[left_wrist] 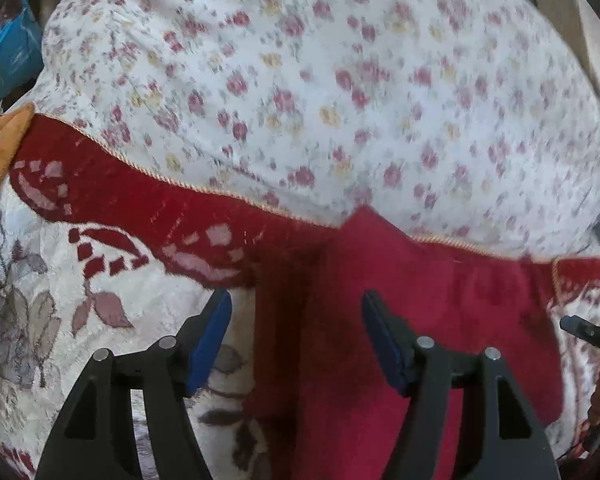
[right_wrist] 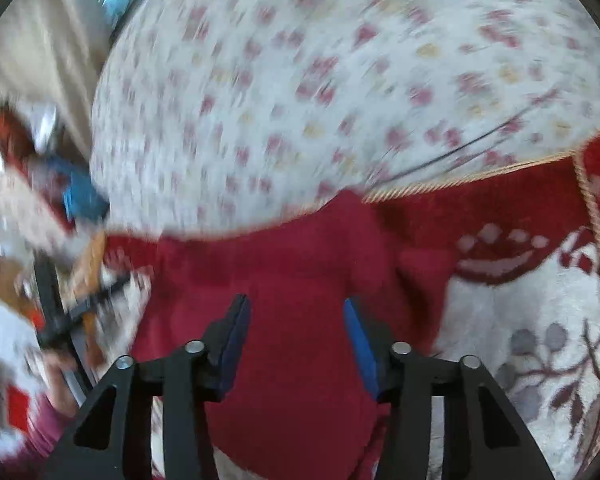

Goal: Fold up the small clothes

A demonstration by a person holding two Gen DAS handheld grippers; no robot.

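Observation:
A small dark red garment (left_wrist: 380, 320) lies on a cream and red floral blanket (left_wrist: 60, 280). It also shows in the right wrist view (right_wrist: 292, 280), blurred by motion. My left gripper (left_wrist: 296, 312) is open and empty, held just above the garment's left part. My right gripper (right_wrist: 296, 316) is open and empty above the garment's middle. The right gripper's tip (left_wrist: 588, 332) shows at the right edge of the left wrist view.
A white bedsheet with small pink and yellow flowers (left_wrist: 320, 80) covers the bed beyond the blanket's corded edge (left_wrist: 180, 184). A blue bag (left_wrist: 12, 56) sits off the bed at far left. Blurred clutter (right_wrist: 32, 200) lies left in the right wrist view.

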